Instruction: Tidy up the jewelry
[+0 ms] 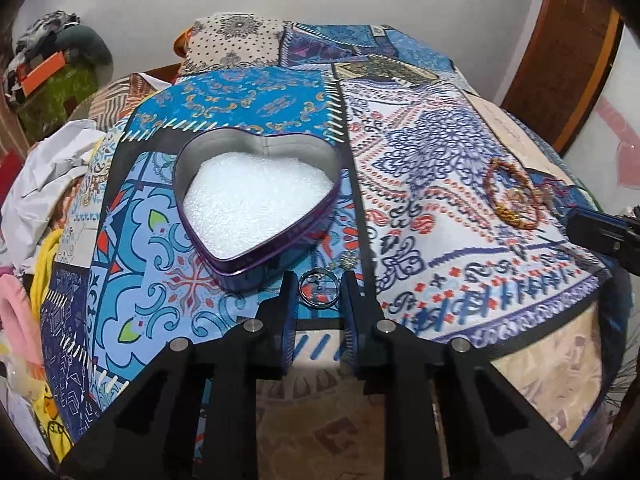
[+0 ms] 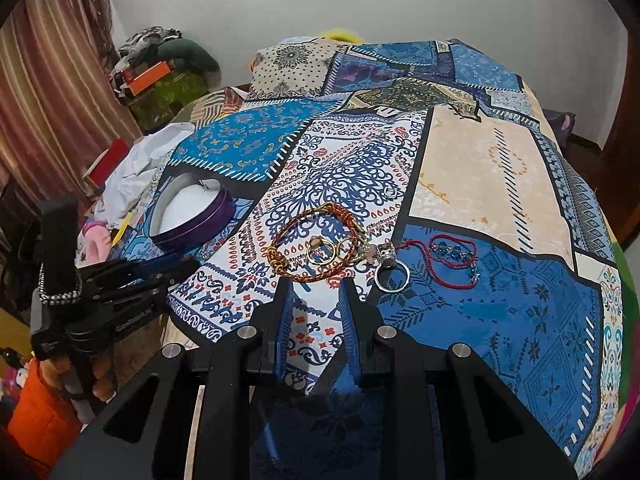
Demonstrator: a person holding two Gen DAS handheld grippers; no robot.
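A purple heart-shaped tin (image 1: 280, 256), lined with white foam, stands open on the patchwork cloth; it also shows as the tin (image 2: 216, 216) in the right wrist view. My left gripper (image 1: 319, 282) sits just in front of its tip, shut on a silver ring (image 1: 305, 300) that spans the gap between the pads. My right gripper (image 2: 317, 288) stands narrowly open with only cloth between its fingers. Just beyond it lie a red-and-gold braided bracelet (image 2: 280, 268), two gold rings (image 2: 320, 258), a second silver ring (image 2: 392, 278) and a red cord with blue beads (image 2: 452, 260).
The bed's near edge runs under both grippers. Crumpled white cloth (image 1: 52, 176) and soft items crowd the left side. A person's hand in an orange sleeve (image 2: 40, 412) holds the left gripper's handle. A small charm (image 1: 348, 261) lies by the tin. A pillow (image 2: 292, 64) sits far back.
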